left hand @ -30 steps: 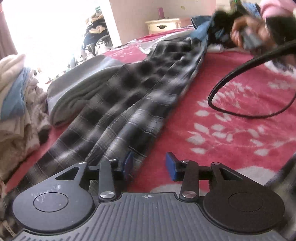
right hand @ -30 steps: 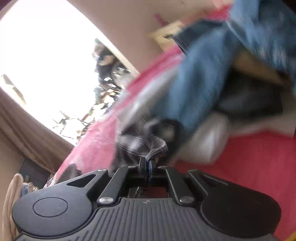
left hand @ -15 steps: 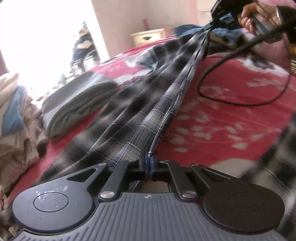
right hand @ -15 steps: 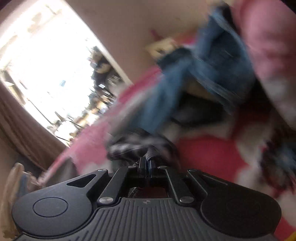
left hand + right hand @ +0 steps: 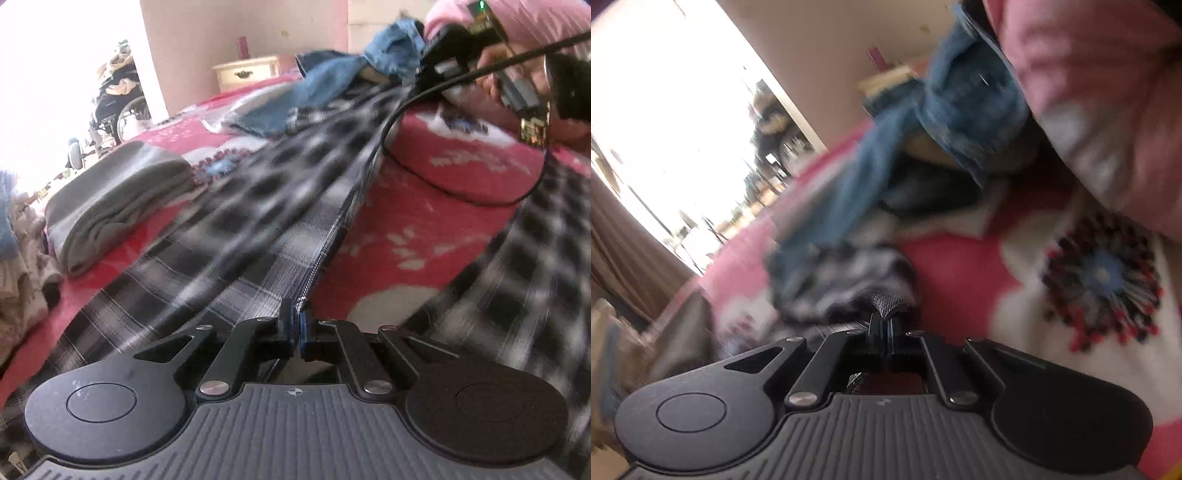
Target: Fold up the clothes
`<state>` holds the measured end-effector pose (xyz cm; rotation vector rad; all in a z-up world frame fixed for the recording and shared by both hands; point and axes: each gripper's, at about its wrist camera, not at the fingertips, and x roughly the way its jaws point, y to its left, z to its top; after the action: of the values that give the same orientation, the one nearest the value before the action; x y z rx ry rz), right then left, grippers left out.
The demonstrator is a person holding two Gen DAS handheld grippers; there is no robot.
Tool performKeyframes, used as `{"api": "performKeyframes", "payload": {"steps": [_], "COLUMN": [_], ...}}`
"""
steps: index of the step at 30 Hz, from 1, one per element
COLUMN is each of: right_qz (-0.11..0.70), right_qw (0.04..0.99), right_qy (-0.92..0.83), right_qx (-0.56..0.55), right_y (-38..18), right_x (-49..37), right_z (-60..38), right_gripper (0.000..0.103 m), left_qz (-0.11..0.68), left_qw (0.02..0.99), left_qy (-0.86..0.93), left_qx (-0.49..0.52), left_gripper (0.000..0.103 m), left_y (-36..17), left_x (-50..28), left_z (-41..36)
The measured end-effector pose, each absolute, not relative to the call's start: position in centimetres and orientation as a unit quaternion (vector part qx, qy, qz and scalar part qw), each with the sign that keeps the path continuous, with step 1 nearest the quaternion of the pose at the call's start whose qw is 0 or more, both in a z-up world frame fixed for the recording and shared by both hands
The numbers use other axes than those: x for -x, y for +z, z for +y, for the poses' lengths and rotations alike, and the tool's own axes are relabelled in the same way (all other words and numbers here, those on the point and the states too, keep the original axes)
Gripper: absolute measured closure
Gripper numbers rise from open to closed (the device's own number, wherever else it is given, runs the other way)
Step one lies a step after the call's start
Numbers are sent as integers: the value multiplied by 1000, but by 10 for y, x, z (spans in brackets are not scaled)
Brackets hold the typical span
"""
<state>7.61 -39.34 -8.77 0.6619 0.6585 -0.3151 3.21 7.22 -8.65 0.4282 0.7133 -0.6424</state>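
We've got the left gripper (image 5: 293, 330) & right gripper (image 5: 882, 328) both pinched tight on the plaid garment (image 5: 280, 206), stretched taut above the red blanket (image 5: 424, 221) (cable (image 5: 391, 122) right alongside), so a hard tug could slip the hem or snag the cable.

home bedroom | red blanket (image 5: 424, 229) (floral) | nightstand (image 5: 245, 74)

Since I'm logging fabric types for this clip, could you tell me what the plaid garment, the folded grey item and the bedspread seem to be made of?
Plaid garment: thin woven cloth, likely cotton or a blend, matte; fine weave lines show near the left gripper.
Folded grey item: soft, thick knit or fleece by its rounded folds; uncertain.
Bedspread: red, printed, apparently plush; blur leaves the pile unclear.
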Motion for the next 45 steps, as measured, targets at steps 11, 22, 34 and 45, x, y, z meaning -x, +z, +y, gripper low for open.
{"api": "performKeyframes", "payload": {"steps": [11,22,34,45], "right_qz": [374,350,340,337], "right_qw": [859,906,831,935], "right_qy": [-230,-136,-165,35], "right_qx": [-263,-197,-408,-104], "right_y": [-101,-66,-122,-89], "right_x": [-47,-128,-168,-152], "right_z": [-413,-412,-474,-340], "right_gripper": [85,50,48,100], "left_qz": [392,400,429,425], "left_qw": [840,857,860,863], "left_qy": [-334,-323,-275,-273], "left_qx": [-172,-19,-7,-2], "left_gripper": [86,69,69,68], "left_y": [-98,-84,-111,-112], "left_x": [-40,-67,-78,-75], "left_z": [79,95,88,90]}}
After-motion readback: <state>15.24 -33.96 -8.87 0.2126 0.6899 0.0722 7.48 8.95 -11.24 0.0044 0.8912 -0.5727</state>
